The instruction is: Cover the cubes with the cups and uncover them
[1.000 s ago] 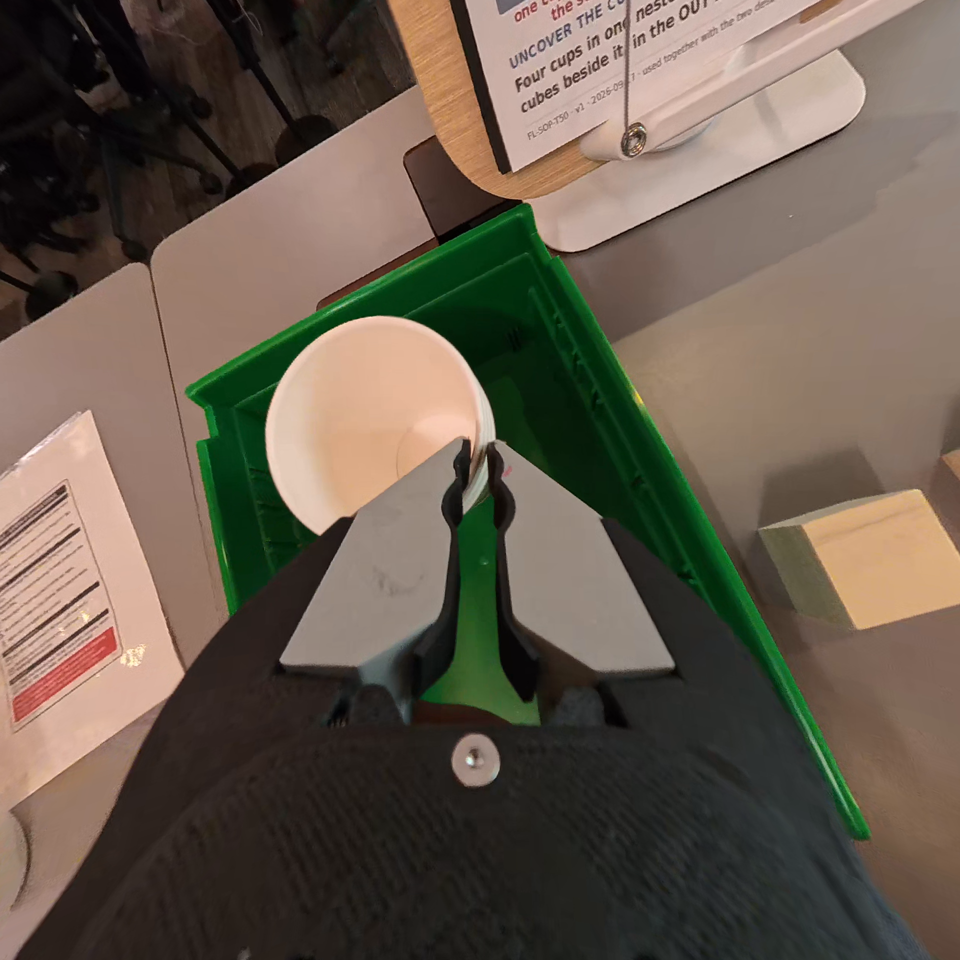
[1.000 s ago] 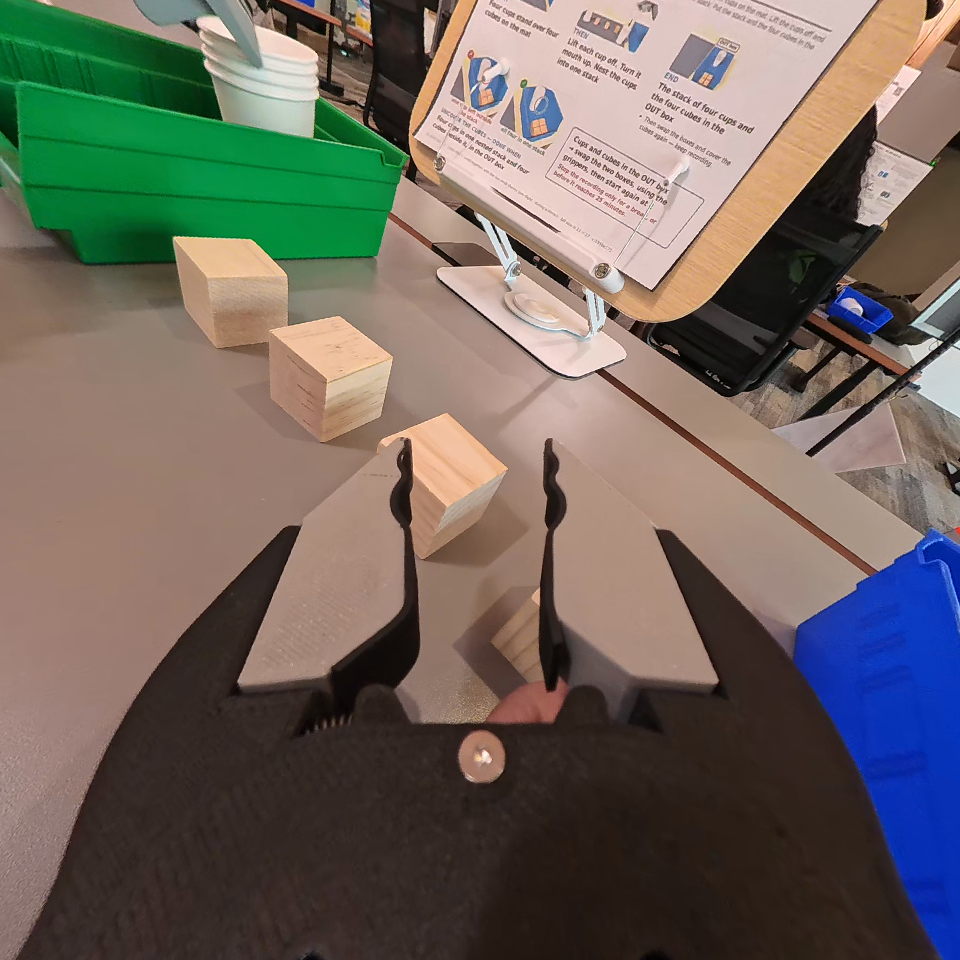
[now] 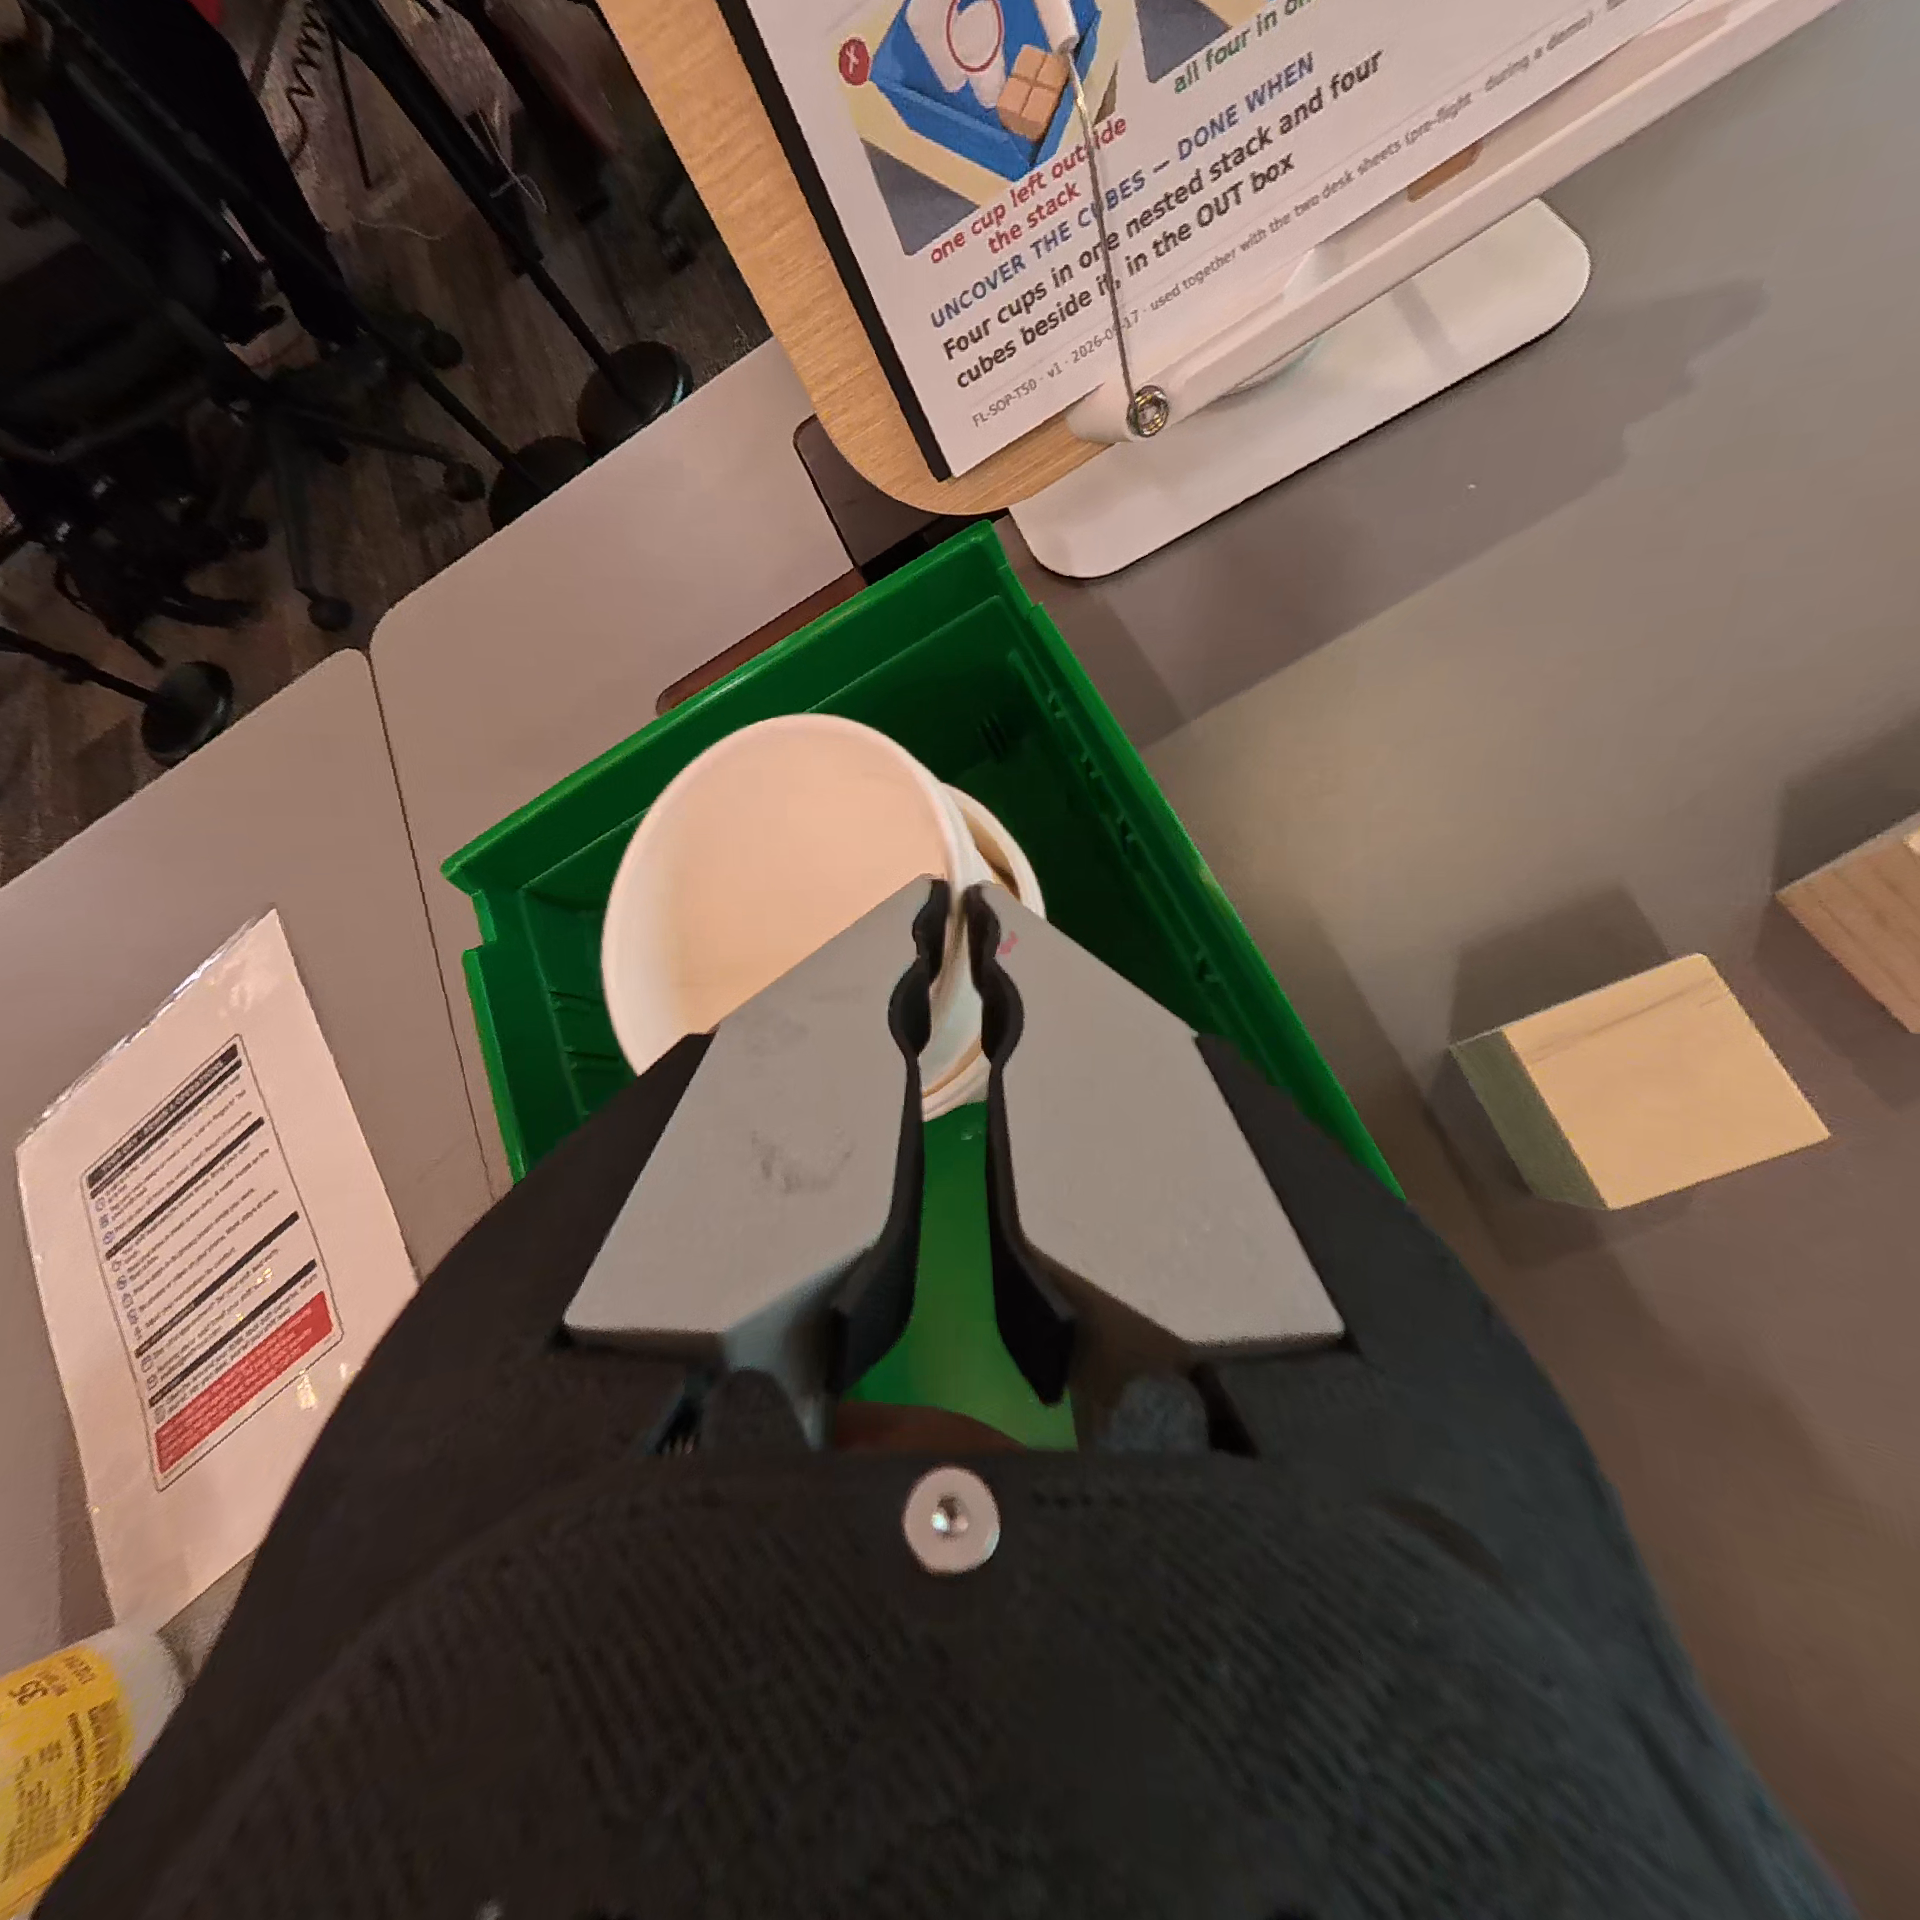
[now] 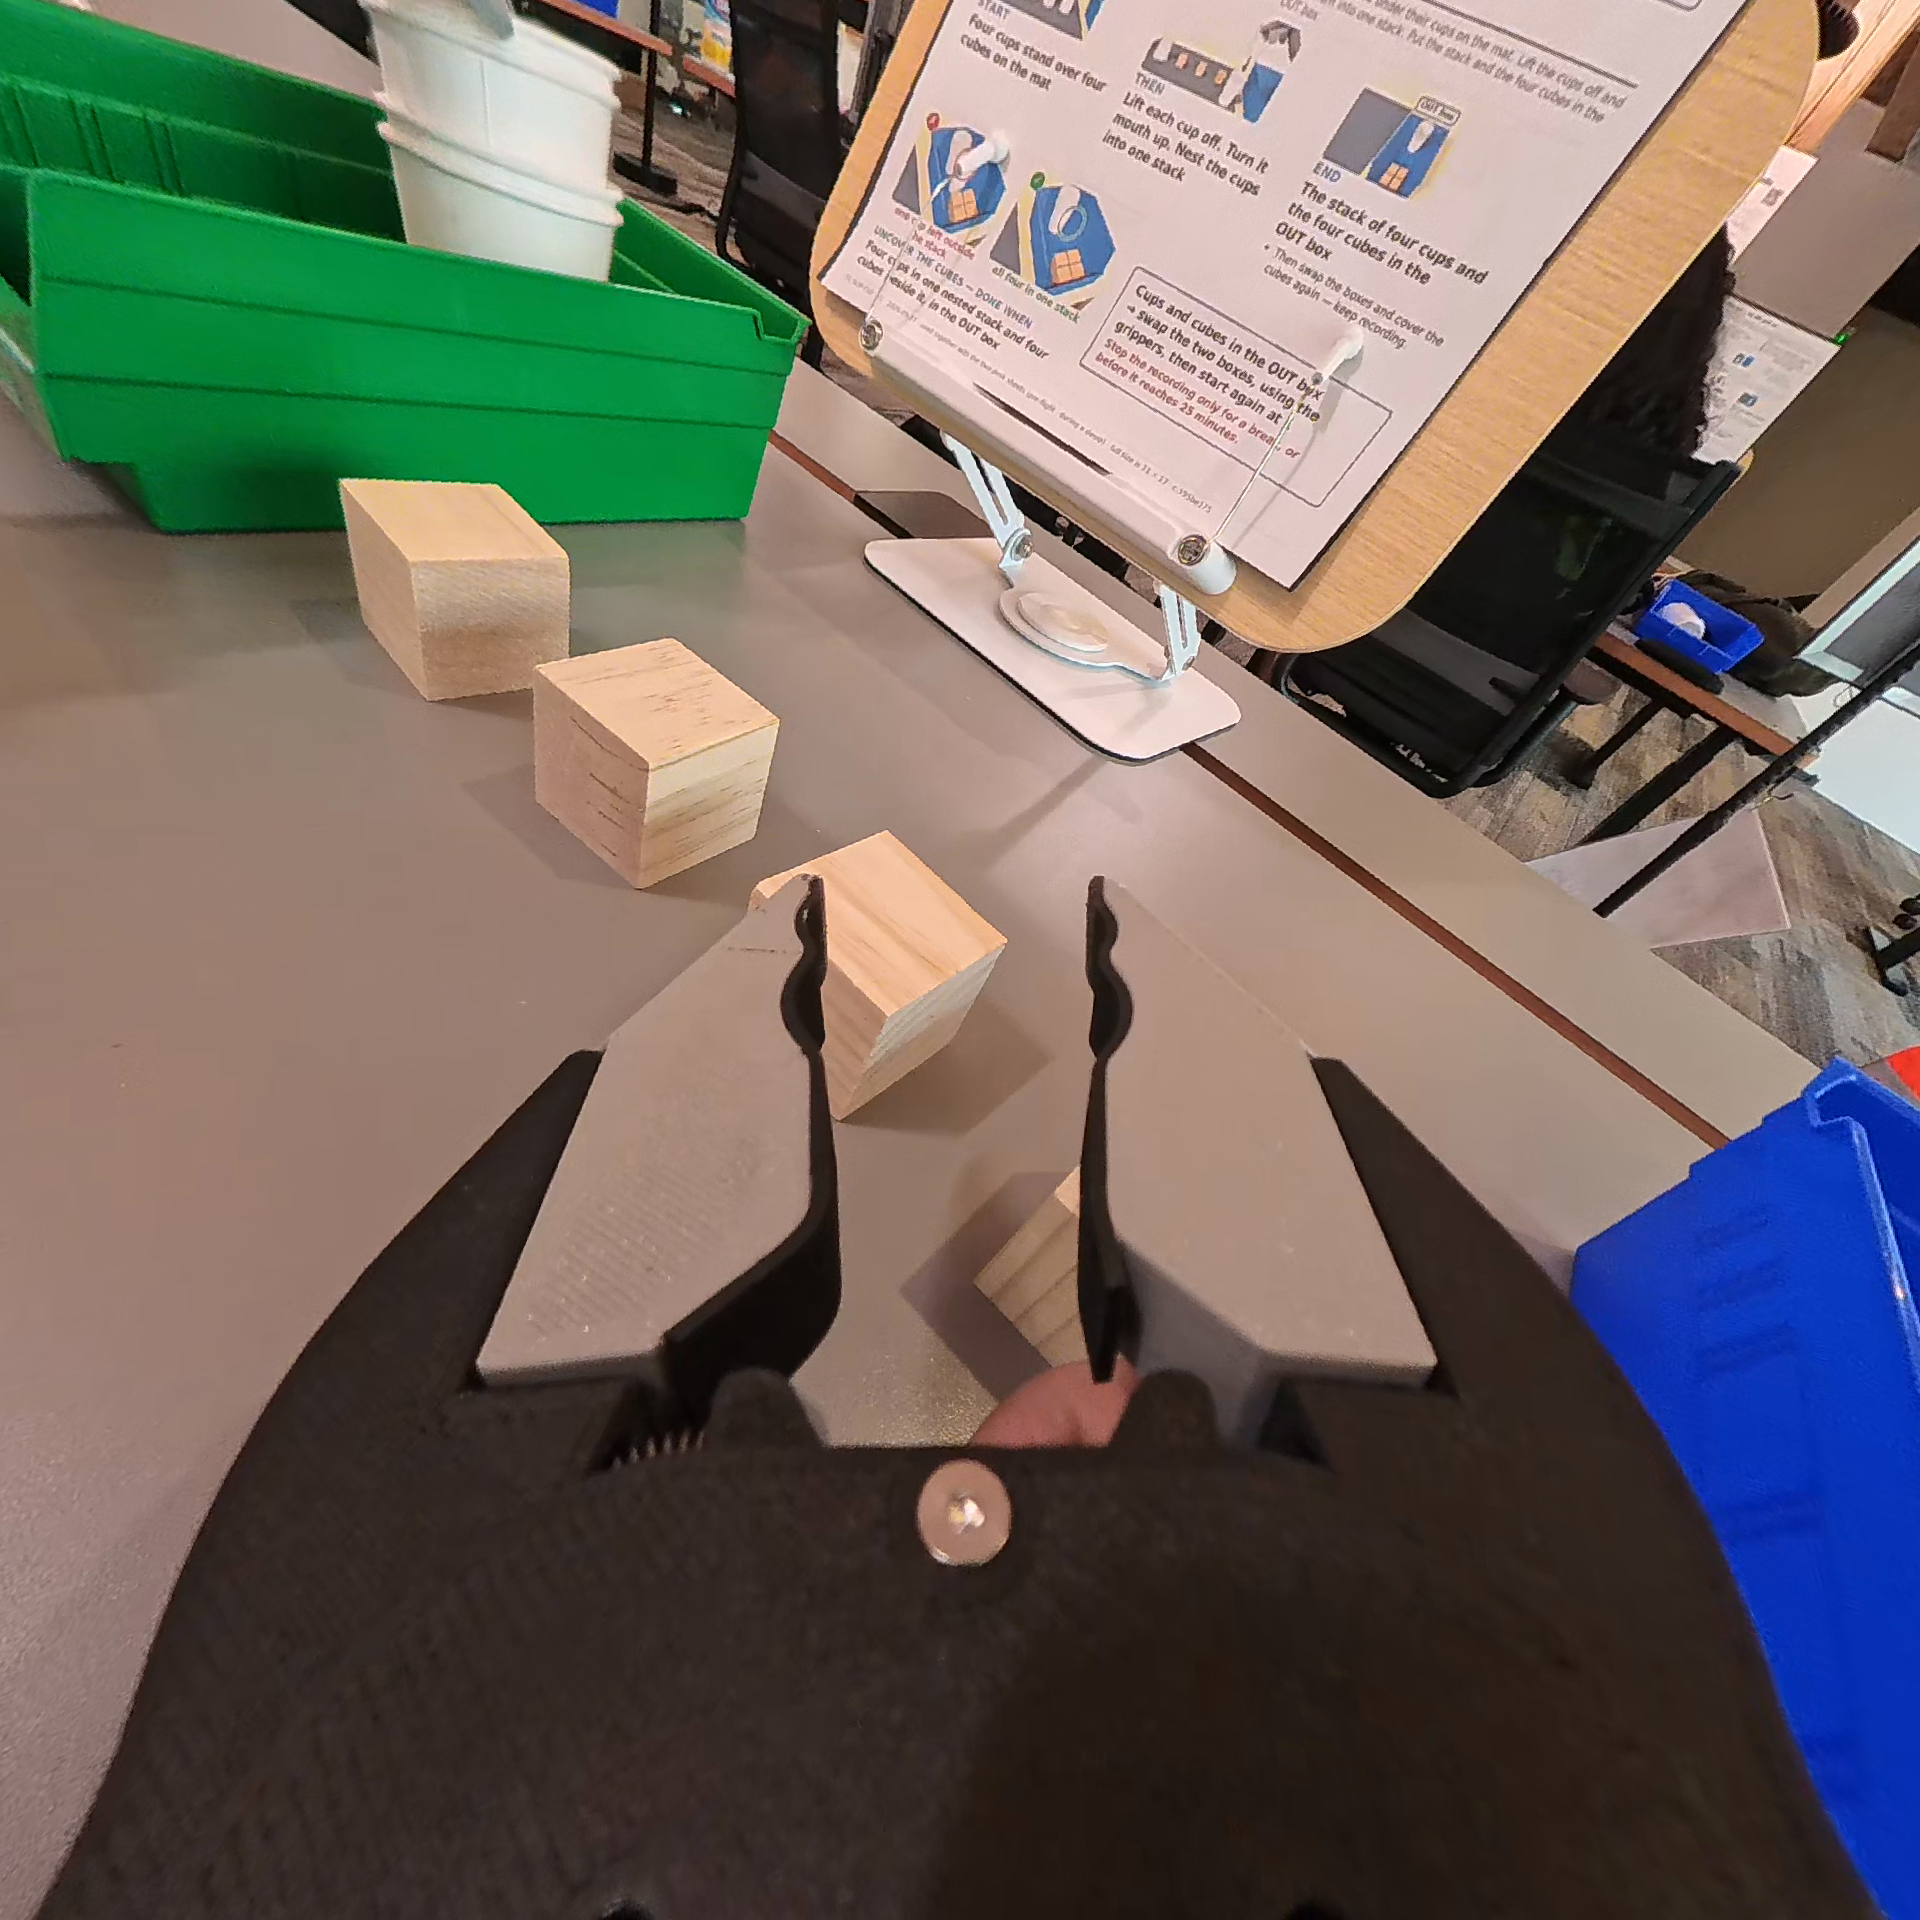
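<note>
the left gripper is pinched almost fully closed on the rim of a white paper cup, with the cup wall caught between the two black pads. the cup is tipped, its open mouth facing the camera, and it sits above the green bin. just behind and under it, more white cups show as a nested stack inside the same bin. in the right wrist view the stack stands upright in the green bin, with the top cup raised partly out of it.

the right gripper is held wide open above the grey table, gripping nothing. a wooden cube lies on the table below and between the open fingers, nearer the left finger, and the pads do not press on it. another cube peeks out low down beside the right finger, mostly hidden. two more cubes sit in a row farther off, leading toward the green bin.

a blue bin stands at the right edge. an instruction board on a white stand is at the back of the table, and a printed sheet lies left of the green bin.
</note>
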`<move>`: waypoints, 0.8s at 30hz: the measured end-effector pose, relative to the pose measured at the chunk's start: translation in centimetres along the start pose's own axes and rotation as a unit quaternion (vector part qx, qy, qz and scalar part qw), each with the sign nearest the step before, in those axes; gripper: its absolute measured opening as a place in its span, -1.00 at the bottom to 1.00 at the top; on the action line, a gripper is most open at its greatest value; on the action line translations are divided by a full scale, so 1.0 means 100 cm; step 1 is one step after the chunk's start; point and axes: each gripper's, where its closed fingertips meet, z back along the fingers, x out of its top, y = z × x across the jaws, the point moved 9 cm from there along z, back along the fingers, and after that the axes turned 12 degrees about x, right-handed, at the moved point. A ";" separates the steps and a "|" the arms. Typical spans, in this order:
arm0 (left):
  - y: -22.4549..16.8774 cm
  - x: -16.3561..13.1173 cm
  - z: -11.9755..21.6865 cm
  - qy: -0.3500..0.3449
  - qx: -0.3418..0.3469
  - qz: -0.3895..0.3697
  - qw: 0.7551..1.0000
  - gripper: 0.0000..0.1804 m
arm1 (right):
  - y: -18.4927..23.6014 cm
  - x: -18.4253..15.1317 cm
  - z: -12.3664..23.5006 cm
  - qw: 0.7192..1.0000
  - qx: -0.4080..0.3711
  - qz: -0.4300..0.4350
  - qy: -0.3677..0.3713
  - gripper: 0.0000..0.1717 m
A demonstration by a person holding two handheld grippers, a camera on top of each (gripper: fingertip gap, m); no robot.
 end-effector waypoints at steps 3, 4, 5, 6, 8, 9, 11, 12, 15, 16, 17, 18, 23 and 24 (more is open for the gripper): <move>-0.004 0.001 0.004 0.002 -0.034 0.001 0.999 -0.98 | 0.000 0.000 0.000 1.000 0.000 0.000 0.000 -0.45; -0.004 0.001 0.004 0.007 -0.030 -0.004 1.000 -0.98 | 0.000 0.000 0.000 1.000 -0.001 0.000 0.000 -0.46; -0.004 0.000 0.004 0.012 -0.025 -0.011 1.000 -0.98 | 0.000 0.000 0.000 1.000 -0.001 0.000 0.000 -0.46; -0.004 -0.002 0.003 0.018 -0.019 -0.017 1.000 -0.98 | 0.000 0.000 0.000 1.000 0.000 0.001 0.000 -0.46; -0.005 -0.005 0.001 0.024 -0.005 -0.031 0.999 -0.98 | 0.000 0.000 0.001 1.000 -0.002 0.003 0.000 -0.46; -0.004 -0.005 0.000 0.024 0.005 -0.036 0.999 -0.98 | 0.000 0.001 0.001 1.000 -0.002 0.003 0.000 -0.46; -0.002 -0.003 0.002 0.012 0.025 -0.041 0.999 -0.98 | 0.000 0.001 0.001 1.000 -0.002 0.002 -0.001 -0.46; -0.001 -0.001 0.004 0.004 0.031 -0.040 0.999 -0.98 | 0.000 0.000 0.001 1.000 -0.003 0.002 -0.001 -0.46; 0.003 0.008 0.014 -0.023 0.057 -0.046 0.997 -0.98 | 0.000 0.000 0.001 1.000 -0.002 0.003 0.001 -0.46; 0.005 0.012 0.018 -0.035 0.075 -0.051 0.995 -0.98 | 0.001 0.000 0.000 1.000 -0.002 0.004 0.002 -0.46; 0.008 0.017 0.023 -0.050 0.097 -0.055 0.992 -0.98 | 0.001 0.000 0.000 1.000 -0.002 0.005 0.002 -0.46; 0.010 0.022 0.029 -0.066 0.120 -0.062 0.989 -0.98 | 0.001 0.000 0.000 1.000 -0.002 0.005 0.002 -0.46; 0.004 0.052 0.072 -0.156 0.195 -0.105 0.963 -0.98 | 0.000 0.000 0.001 1.000 0.000 -0.002 -0.002 -0.46; -0.001 0.060 0.083 -0.175 0.197 -0.110 0.958 -0.98 | 0.000 0.000 0.001 1.000 0.004 -0.007 -0.005 -0.44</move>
